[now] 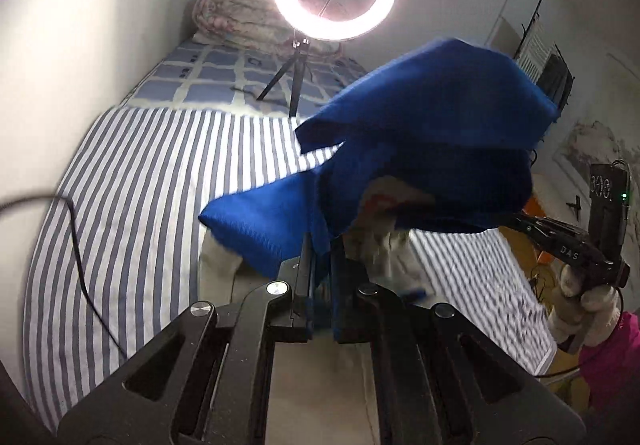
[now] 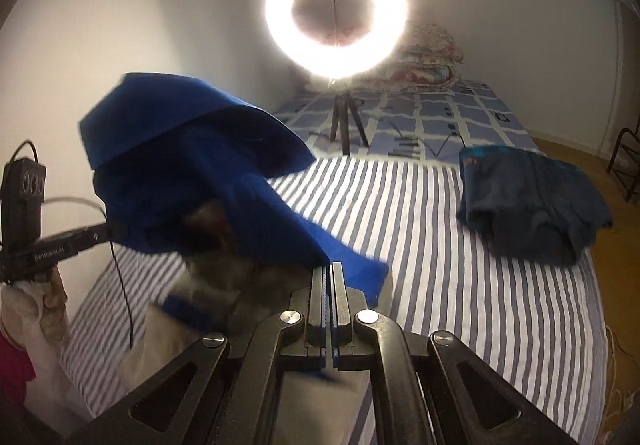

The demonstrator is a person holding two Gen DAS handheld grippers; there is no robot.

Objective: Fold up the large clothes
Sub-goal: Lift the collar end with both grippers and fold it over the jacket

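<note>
Aloft, both tools (image 1: 320, 245) (image 2: 331, 269) pinching blue garment (image 1: 432, 133).

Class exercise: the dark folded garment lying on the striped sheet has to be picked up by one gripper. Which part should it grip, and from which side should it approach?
Probably the near folded edge of the dark garment, approached from the front, low along the striped sheet. In the right wrist view that edge looks thick and rounded, so the fingers could close over all its layers together.
</note>
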